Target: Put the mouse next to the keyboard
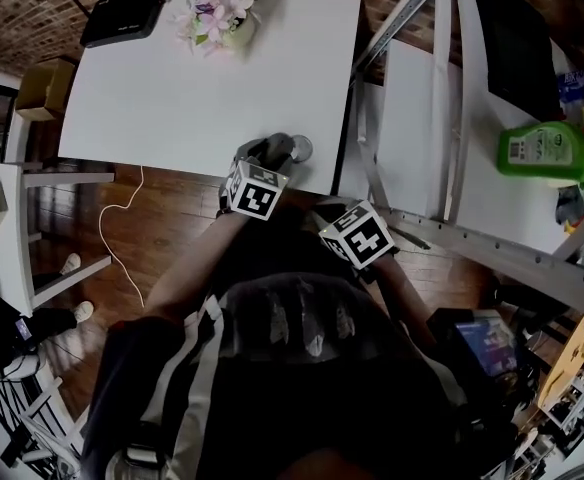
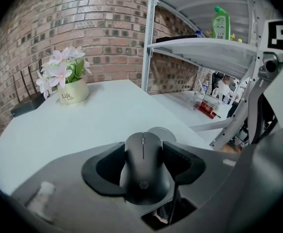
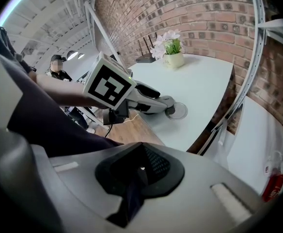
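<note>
Mouse [image 2: 144,171] first: our left gripper [image 2: 144,148] clamps it above the white table's [image 2: 98,120] near edge, which the head view barely shows. Our right gripper [image 3: 140,171] hangs clenched, empty.

Unit one, the left hand-held gripper [image 2: 144,154]: grey moulded shell, black scooped jaw pads, ribbed on the inner face. Unit two, the right hand-held gripper [image 3: 140,168]: matching grey shell, black pads with a dotted grip face. Each unit carries a white cube [image 1: 255,190] printed with black square markers. A black cable [image 3: 113,116] hangs beneath the left unit. The operator wears dark clothing [image 1: 302,388] crossed by pale straps [image 1: 197,368].
</note>
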The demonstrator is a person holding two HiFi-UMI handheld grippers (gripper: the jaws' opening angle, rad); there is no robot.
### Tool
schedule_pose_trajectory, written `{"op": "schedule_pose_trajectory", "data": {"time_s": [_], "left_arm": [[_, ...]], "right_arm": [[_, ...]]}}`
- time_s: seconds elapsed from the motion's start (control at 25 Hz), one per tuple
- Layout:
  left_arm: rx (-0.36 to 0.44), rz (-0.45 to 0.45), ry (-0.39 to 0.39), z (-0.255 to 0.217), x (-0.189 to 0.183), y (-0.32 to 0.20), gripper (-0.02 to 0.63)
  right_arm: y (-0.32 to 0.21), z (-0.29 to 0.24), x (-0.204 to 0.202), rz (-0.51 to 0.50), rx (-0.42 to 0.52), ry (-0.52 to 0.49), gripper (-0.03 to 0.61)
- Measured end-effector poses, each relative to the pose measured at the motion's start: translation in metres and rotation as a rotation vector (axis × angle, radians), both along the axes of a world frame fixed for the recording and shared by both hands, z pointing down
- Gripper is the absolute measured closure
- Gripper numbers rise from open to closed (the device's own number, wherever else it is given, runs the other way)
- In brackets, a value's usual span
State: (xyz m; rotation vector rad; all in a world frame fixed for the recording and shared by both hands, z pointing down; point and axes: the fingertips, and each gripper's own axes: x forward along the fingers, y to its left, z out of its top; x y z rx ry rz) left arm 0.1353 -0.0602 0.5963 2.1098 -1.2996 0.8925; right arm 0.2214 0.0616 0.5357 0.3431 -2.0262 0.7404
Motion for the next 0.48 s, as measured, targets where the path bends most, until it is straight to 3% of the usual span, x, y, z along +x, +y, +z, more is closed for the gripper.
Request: {"op": "schedule_pose_trajectory", "data": {"time_s": [0.48], "left_arm": [[-0.003,-0.021,-0.024,-0.0005,0.0031,-0.0029,0.36]], "right_arm": [[-0.0081,0.0051,0.0101,0.007,0.019,-0.045,0.572]]}}
